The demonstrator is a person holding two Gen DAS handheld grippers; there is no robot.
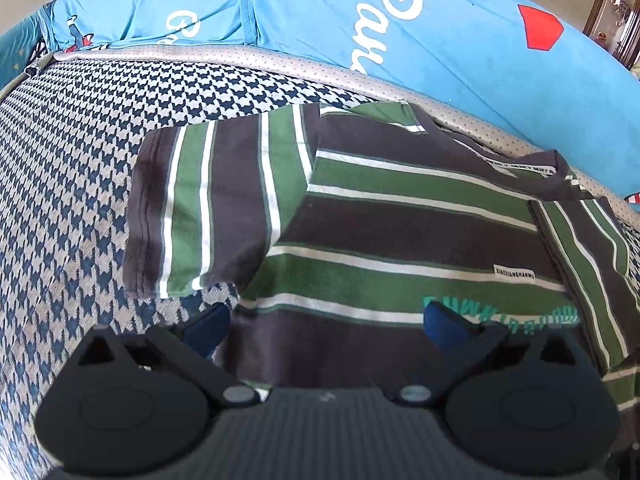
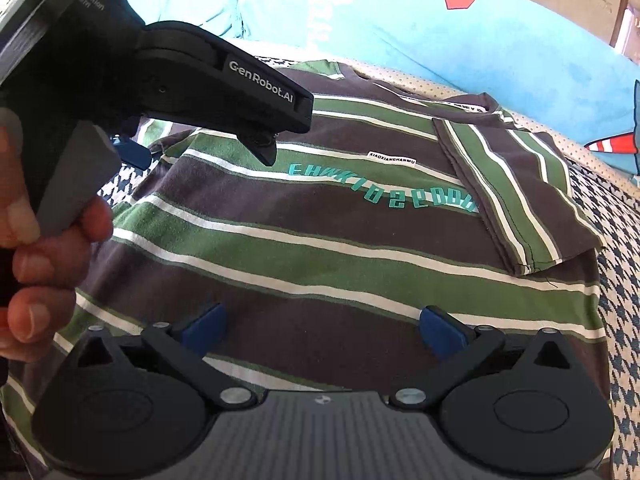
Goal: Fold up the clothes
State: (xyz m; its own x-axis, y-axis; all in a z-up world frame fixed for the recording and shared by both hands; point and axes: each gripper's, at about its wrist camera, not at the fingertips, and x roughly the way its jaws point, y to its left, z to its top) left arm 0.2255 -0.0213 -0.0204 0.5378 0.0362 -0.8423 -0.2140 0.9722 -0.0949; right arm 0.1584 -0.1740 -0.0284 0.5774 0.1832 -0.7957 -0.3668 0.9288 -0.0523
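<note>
A striped T-shirt point(image 1: 384, 232) in green, dark grey and white lies flat on a houndstooth cover, with teal lettering on the chest; it also fills the right wrist view point(image 2: 320, 248). Its right sleeve point(image 2: 516, 184) is folded in over the body. Its left sleeve point(image 1: 208, 200) lies spread out flat. My left gripper point(image 1: 326, 326) is open and empty, just above the shirt's left side below the sleeve. My right gripper point(image 2: 322, 330) is open and empty above the shirt's lower body. The left gripper's body point(image 2: 224, 84) shows in the right wrist view, held by a hand.
The houndstooth cover point(image 1: 72, 200) spreads left of the shirt and also shows on the right point(image 2: 624, 280). A grey dotted edge point(image 1: 280, 68) runs behind the shirt. Blue printed bedding point(image 1: 440, 40) lies piled beyond it.
</note>
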